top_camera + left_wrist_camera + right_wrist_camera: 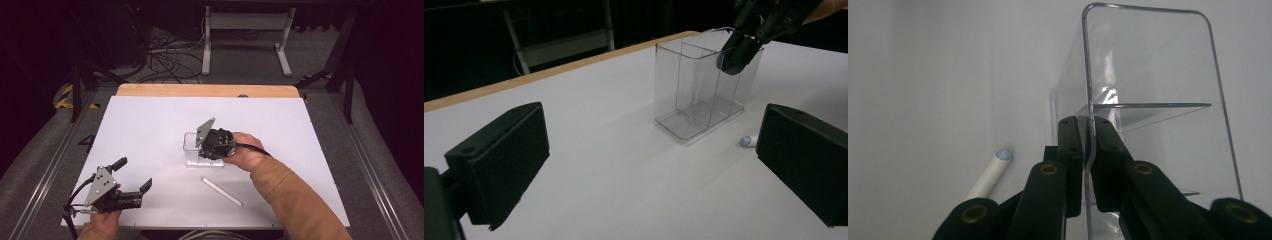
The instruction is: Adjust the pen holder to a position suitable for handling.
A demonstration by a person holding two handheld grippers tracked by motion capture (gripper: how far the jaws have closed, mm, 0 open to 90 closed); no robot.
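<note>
A: Right gripper (209,150) status?

B: Jaws pinched on one wall of the clear plastic box with inner dividers (1148,100). In the right gripper view the wall runs up between the two black pads, one pad inside the box, one outside. The high view has the gripper above the box (192,150), pointing down into it.

A: Box upright?

B: Yes, standing on the white table top (150,125), open side up. The left gripper view shows the right gripper (736,55) clamped at the top rim of the box (696,90).

A: Left gripper (135,177)?

B: Jaws spread wide, nothing between them. It's held low over the table, well apart from the box. In its own view the box sits ahead of it, between and beyond the two pads (504,160).

A: Anything else nearby?

B: A white cylindrical stick (221,192) lying flat on the table, near the right gripper on the person's side. In the right gripper view it lies just left of the jaws (990,175), outside the box. In the left gripper view its end (746,141) peeks out beside the right-hand pad.
</note>
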